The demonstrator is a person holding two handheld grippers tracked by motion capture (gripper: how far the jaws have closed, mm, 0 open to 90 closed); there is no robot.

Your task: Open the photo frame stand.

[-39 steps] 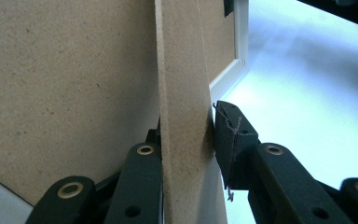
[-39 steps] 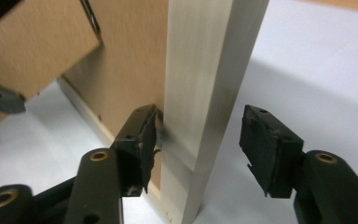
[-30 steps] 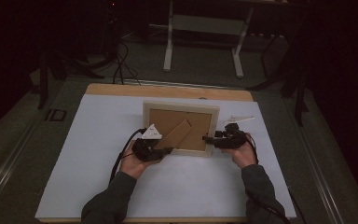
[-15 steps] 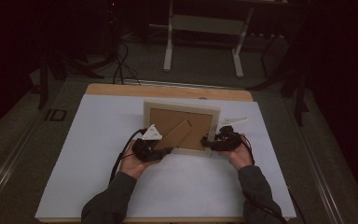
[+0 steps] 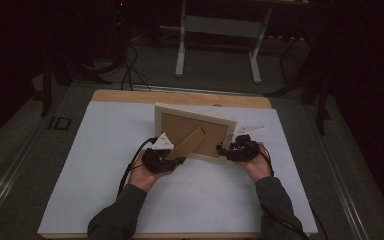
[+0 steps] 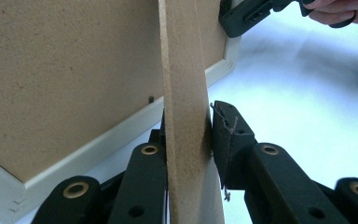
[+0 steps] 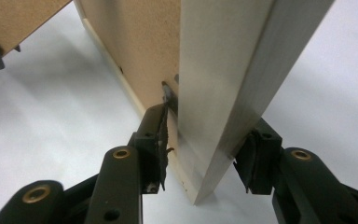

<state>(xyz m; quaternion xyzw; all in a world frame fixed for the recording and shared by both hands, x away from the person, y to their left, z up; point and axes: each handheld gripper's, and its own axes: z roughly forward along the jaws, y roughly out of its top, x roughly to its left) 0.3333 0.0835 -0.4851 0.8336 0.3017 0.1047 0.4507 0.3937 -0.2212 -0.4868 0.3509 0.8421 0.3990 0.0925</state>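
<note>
Fibreboard stand (image 6: 184, 93) between left fingers (image 6: 228, 140)

Dim room, dark walls. White desk (image 5: 105, 165) with wooden far edge, centre frame. Grey floor (image 5: 220, 70) beyond, pale metal stand (image 5: 220, 27) at top centre (cables (image 5: 127, 70) trailing upper left).

My picture frame (image 5: 195, 131) stands upright on the white table (image 5: 80, 165), brown back and propped stand (image 5: 186, 143) facing me.
</note>
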